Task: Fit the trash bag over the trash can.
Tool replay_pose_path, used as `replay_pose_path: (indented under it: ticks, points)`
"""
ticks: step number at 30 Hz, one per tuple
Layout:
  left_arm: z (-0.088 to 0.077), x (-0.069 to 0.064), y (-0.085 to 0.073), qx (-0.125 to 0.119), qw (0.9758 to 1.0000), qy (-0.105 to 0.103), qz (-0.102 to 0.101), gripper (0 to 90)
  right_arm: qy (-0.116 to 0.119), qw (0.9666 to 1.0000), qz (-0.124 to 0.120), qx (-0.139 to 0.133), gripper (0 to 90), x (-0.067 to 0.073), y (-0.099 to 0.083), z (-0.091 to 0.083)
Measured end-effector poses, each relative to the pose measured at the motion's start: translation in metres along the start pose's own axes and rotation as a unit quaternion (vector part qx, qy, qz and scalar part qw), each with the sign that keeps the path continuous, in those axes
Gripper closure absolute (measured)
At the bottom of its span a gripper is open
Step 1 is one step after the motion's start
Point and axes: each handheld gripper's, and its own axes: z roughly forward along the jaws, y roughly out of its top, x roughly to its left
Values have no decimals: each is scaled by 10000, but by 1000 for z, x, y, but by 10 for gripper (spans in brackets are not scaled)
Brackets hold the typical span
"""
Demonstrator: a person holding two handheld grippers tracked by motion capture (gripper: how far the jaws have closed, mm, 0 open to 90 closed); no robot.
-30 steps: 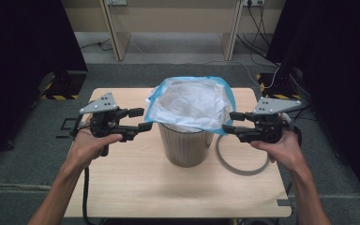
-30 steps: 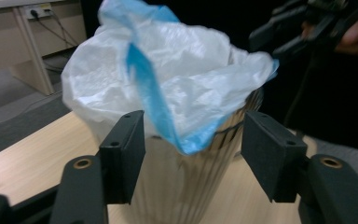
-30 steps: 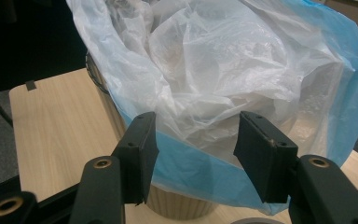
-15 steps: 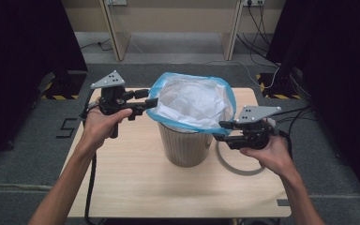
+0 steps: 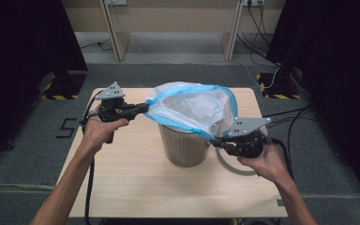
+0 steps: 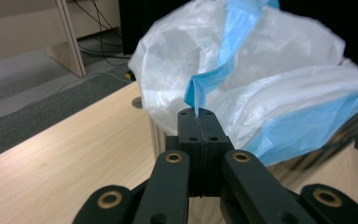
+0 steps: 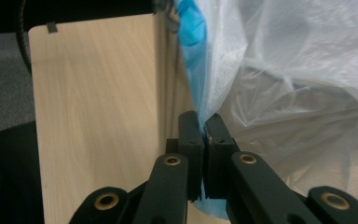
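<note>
The white bin liner [image 5: 194, 108] with its blue hem is sitting in and over the ribbed waste bin [image 5: 185, 146] at the middle of the tabletop [image 5: 136, 187], its mouth being stretched wide. The left gripper [image 5: 143, 108] is clenched on the blue hem at the far-left side, its jaws having just been closing with the film between them. The right gripper [image 5: 220, 140] is likewise clamped on the hem at the near-right rim, having just closed on it. Risks: the thin film is looking taut, so uneven pulling could be tearing it at a pinch point or slipping it out of the jaws. The bin is light-looking, so a sideways tug may be tipping or dragging it. The grey ring [image 5: 229, 164] lying just beside the bin could be snagging the right gripper.
</note>
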Motion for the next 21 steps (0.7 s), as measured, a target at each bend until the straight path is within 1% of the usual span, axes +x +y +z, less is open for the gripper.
replay_pose_path:
  ticks: [2, 5, 7, 8, 10, 11, 12, 13, 14, 16, 19, 21]
  points:
    - [0, 0, -5, 13, 10000, -44, -28, 896, 70, 9999, -68, 65, 891, 4, -1, 5]
    - [-3, -1, -11, 71, 9999, -136, 32, 897, 208, 9996, -142, 148, 892, 9, -3, 13]
    - [-7, 1, -13, 104, 9999, -55, 61, 897, 240, 9994, -141, 215, 895, 12, -5, 16]
    - [-8, 3, -14, 96, 9999, -22, 28, 897, 226, 9993, -169, 256, 895, 11, -6, 17]
    - [-8, 6, -17, 123, 9999, 53, 3, 897, 240, 9993, -65, 285, 894, 8, -9, 21]
    - [-7, 7, -18, 101, 9999, 58, -33, 896, 275, 9992, -3, 277, 887, 6, -11, 23]
    - [-5, 8, -18, 87, 9999, 98, -50, 896, 324, 9991, 52, 251, 832, 5, -13, 24]
    - [-3, 8, -18, 50, 9999, 83, -104, 894, 355, 9990, 147, 249, 757, 4, -14, 25]
    - [-2, 8, -18, -7, 9998, 42, -177, 883, 332, 9990, 186, 219, 711, 3, -15, 24]
    - [-1, 7, -16, -69, 9998, -32, -202, 833, 251, 9991, 321, 98, 593, 1, -16, 17]
    - [-3, 5, -12, -125, 9997, -67, -178, 740, 112, 9984, 516, -213, 527, -6, -17, -4]
    - [-4, 3, -8, -174, 9996, -99, -175, 638, -33, 9972, 639, -376, 513, -15, -16, -19]
